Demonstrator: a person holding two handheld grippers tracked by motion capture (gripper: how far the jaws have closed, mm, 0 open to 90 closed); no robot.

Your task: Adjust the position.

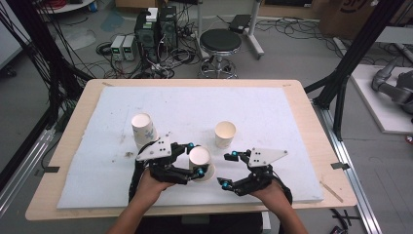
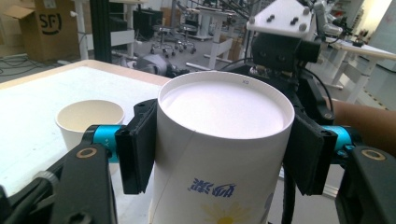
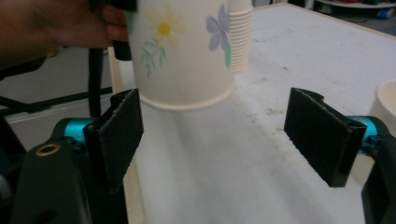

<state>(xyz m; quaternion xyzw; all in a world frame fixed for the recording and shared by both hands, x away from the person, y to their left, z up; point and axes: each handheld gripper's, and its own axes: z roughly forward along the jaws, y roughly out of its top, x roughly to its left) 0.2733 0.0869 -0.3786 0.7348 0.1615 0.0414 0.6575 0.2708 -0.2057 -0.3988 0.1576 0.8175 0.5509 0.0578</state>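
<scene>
My left gripper is shut on a white paper cup with a flower print, held mouth down at the near middle of the white foam mat. In the left gripper view both black pads press the cup's sides, its flat base facing up. My right gripper stands open just right of it, nothing between its jaws. In the right gripper view the held cup hangs just beyond the open gripper, its rim close over the mat.
A stack of flowered cups stands left of the held cup, and shows again as the ribbed stack. An upright empty cup stands behind the right gripper, also the cup. The mat lies on a wooden table.
</scene>
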